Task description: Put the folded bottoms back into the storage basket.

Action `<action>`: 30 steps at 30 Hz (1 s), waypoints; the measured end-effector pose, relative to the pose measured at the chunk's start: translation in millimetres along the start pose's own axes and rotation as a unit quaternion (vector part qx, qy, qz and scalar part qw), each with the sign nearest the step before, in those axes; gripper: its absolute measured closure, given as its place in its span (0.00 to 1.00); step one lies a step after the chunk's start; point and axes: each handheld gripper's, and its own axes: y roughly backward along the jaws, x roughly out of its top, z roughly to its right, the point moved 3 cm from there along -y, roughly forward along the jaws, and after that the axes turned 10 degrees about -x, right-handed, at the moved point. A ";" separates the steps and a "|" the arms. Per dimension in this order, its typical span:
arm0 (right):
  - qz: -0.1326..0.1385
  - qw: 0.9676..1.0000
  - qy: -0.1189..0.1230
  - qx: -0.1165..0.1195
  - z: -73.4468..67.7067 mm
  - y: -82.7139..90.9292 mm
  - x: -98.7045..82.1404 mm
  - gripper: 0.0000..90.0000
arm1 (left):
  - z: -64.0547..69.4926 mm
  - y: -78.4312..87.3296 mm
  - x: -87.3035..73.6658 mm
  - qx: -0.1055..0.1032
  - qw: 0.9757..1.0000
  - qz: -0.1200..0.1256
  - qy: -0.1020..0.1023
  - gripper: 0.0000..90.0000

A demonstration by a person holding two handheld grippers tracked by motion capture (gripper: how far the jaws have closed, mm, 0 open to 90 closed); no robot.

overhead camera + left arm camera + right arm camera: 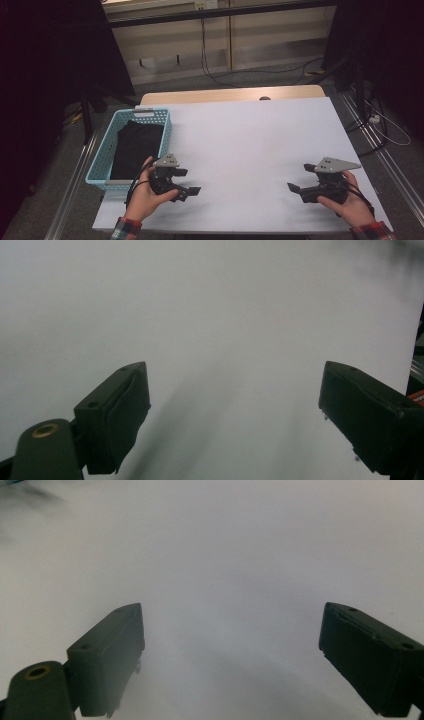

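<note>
Cloth [134, 146], black, is lying in the basket [111, 131] at the high view's left, its folds lost in darkness. Left gripper [189, 190] and right gripper [295, 188] are hovering low in frame. Both gripper views are showing jaws gaping wide over blurred table [210, 315], gripping nothing.

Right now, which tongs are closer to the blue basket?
The left tongs, held just right of the blue basket with the black cloth in it. The right tongs are across the white table, near its right edge.
</note>
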 end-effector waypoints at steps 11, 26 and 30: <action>0.000 1.000 -0.002 -0.002 0.5 1.1 -1.2 0.12 | -1.9 2.4 -5.7 -0.006 1.000 0.000 0.000 0.13; -0.007 1.000 0.006 -0.006 -2.2 3.0 -4.6 0.12 | -2.2 5.6 -7.7 -0.017 1.000 0.018 0.000 0.12; -0.010 1.000 0.010 -0.011 -0.5 3.4 -6.2 0.12 | -2.3 5.0 -8.2 -0.013 1.000 0.013 -0.007 0.12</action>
